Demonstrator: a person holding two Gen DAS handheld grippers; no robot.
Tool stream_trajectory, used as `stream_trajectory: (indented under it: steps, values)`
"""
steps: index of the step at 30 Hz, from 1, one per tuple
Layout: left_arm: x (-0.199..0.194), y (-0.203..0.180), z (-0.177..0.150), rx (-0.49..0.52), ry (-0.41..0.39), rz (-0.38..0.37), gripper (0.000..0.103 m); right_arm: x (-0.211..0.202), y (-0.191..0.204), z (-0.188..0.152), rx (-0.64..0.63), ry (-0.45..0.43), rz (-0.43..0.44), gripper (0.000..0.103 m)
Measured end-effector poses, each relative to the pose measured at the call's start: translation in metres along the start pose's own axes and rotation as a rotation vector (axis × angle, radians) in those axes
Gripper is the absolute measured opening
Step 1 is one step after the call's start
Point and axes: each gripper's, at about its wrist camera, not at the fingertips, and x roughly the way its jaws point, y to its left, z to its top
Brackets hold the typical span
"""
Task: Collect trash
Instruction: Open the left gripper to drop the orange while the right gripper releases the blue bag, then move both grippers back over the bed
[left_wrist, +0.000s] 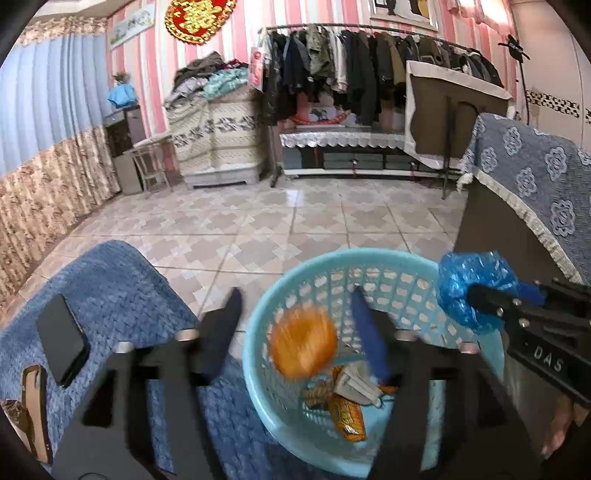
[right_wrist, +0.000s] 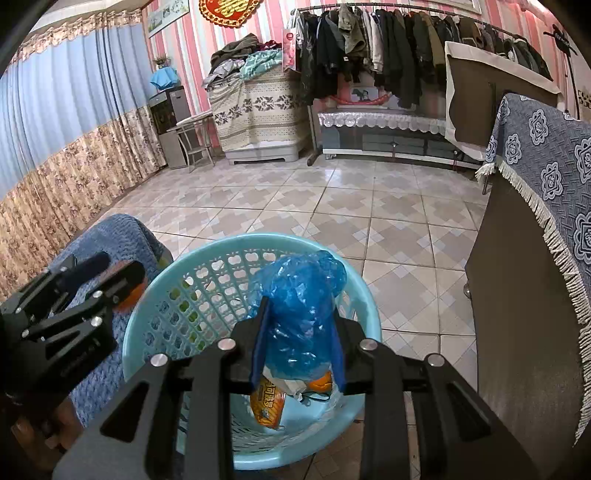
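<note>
While the right gripper (right_wrist: 297, 325) pinches a crumpled blue plastic bag (right_wrist: 299, 306) between its narrow-set pads, the wad hangs just above the open mouth of the light blue basket (left_wrist: 258, 387), near its right-hand rim in the left wrist view. The bag looks very light, soft and crackly — it squashes to the pads' width and bulges out above them, so a pinch through the bulk of the wad, as now, seems safer than holding a loose edge that could slide free. The left gripper (left_wrist: 295, 325) stands wide with nothing pressed between its pads; an orange round thing (left_wrist: 303, 343), blurred, shows between them over the basket — I cannot tell what it is. Wrappers (left_wrist: 347, 406) lie on the basket floor. A black phone (left_wrist: 62, 343) rests on the blue blanket (left_wrist: 122, 288) beside the basket.
</note>
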Motion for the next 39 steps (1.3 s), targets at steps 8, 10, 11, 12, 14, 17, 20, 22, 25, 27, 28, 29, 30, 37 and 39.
stream_trajectory:
  steps: [8, 10, 11, 12, 14, 17, 20, 22, 25, 27, 28, 29, 30, 37, 39]
  values:
    - [-0.021, 0.025, 0.012, -0.046, -0.075, 0.103, 0.092, 0.006, 0.019, 0.0, -0.035, 0.005, 0.014, 0.029]
    - [-0.029, 0.034, 0.014, -0.057, -0.092, 0.121, 0.093, 0.01, 0.023, -0.001, -0.038, 0.012, 0.019, 0.029]
    - [-0.033, 0.039, 0.014, -0.063, -0.098, 0.13, 0.093, 0.012, 0.025, -0.002, -0.039, 0.014, 0.02, 0.029]
    - [-0.037, 0.043, 0.014, -0.068, -0.101, 0.14, 0.094, 0.014, 0.027, -0.003, -0.042, 0.018, 0.021, 0.029]
    - [-0.044, 0.05, 0.013, -0.075, -0.108, 0.159, 0.094, 0.018, 0.034, -0.004, -0.048, 0.023, 0.023, 0.029]
    - [-0.057, 0.062, 0.009, -0.087, -0.121, 0.193, 0.097, 0.019, 0.043, -0.002, -0.06, 0.011, 0.017, 0.03]
    - [-0.071, 0.076, 0.003, -0.113, -0.117, 0.207, 0.097, 0.02, 0.052, -0.002, -0.059, -0.001, 0.018, 0.057]
    - [-0.081, 0.087, -0.002, -0.134, -0.115, 0.215, 0.097, 0.021, 0.059, -0.004, -0.06, -0.007, 0.021, 0.069]
    - [-0.096, 0.102, -0.011, -0.152, -0.116, 0.238, 0.097, 0.02, 0.069, -0.004, -0.064, -0.006, -0.015, 0.076]
    - [-0.105, 0.112, -0.014, -0.163, -0.119, 0.254, 0.097, 0.017, 0.072, -0.003, -0.06, -0.02, -0.019, 0.084]
    - [-0.112, 0.118, -0.017, -0.172, -0.118, 0.265, 0.097, 0.015, 0.074, -0.002, -0.061, -0.024, -0.019, 0.086]
    - [-0.115, 0.124, -0.019, -0.179, -0.117, 0.269, 0.097, 0.013, 0.076, -0.002, -0.064, -0.03, -0.021, 0.09]
    - [-0.12, 0.13, -0.021, -0.191, -0.117, 0.275, 0.097, 0.01, 0.078, -0.002, -0.069, -0.038, -0.025, 0.092]
    - [-0.159, 0.169, -0.039, -0.249, -0.134, 0.356, 0.097, -0.007, 0.105, -0.002, -0.121, -0.073, -0.013, 0.093]
    - [-0.169, 0.177, -0.048, -0.25, -0.137, 0.389, 0.097, -0.012, 0.116, -0.003, -0.138, -0.081, 0.002, 0.093]
